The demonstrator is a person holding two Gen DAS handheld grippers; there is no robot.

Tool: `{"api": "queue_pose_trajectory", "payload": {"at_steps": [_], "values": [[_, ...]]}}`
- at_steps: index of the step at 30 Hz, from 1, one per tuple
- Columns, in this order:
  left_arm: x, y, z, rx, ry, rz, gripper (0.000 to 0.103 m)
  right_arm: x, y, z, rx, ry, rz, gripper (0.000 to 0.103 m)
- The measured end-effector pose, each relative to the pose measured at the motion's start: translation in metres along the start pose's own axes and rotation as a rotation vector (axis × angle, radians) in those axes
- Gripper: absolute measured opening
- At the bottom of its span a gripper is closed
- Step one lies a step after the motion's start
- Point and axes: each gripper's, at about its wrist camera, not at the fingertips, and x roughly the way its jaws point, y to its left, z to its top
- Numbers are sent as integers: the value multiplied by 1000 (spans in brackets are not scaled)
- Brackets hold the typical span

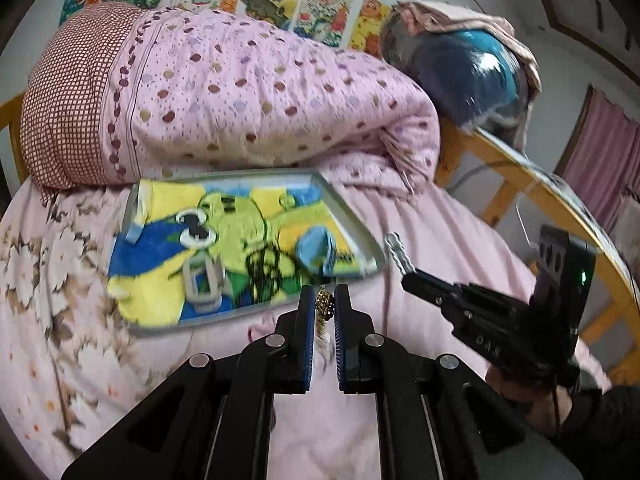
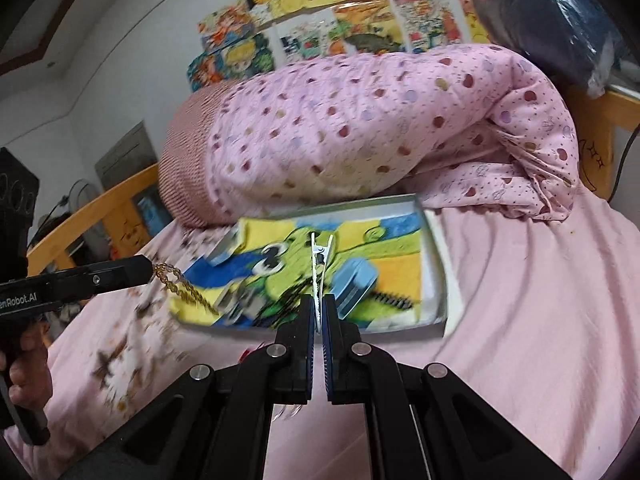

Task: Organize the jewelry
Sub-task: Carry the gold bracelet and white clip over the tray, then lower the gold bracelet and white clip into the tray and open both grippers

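Two fisheye views along each gripper's fingers, angled down over the bed, both sharing the tray (image 1: 352, 216).

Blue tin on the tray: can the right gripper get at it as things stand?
Probably not yet. The path to the blue tin looks free, but the right gripper has its jaws shut on a silver hair clip.

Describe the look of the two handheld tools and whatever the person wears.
Both tools, the left tool and the right tool, are black, angular linkages with silver pivot pins and blue ribbed pads. White lettering runs along the left one's side; a green light glows on the right one's body. A dark sleeve shows.
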Motion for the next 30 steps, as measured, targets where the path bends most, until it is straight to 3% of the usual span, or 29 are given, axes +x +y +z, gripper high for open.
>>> {"api": "queue_pose_trajectory", "payload": {"at_steps": [11,21,30], "values": [[81,10,38,-22,-10,60,7,49,-38,2,40,53,-29,4],[137,32,28,-98,77,110,7,70,-51,-4,54,113,-51,4],[156,39,11,-109,124,146,7,77,-55,-8,65,146,-61,4]]}}
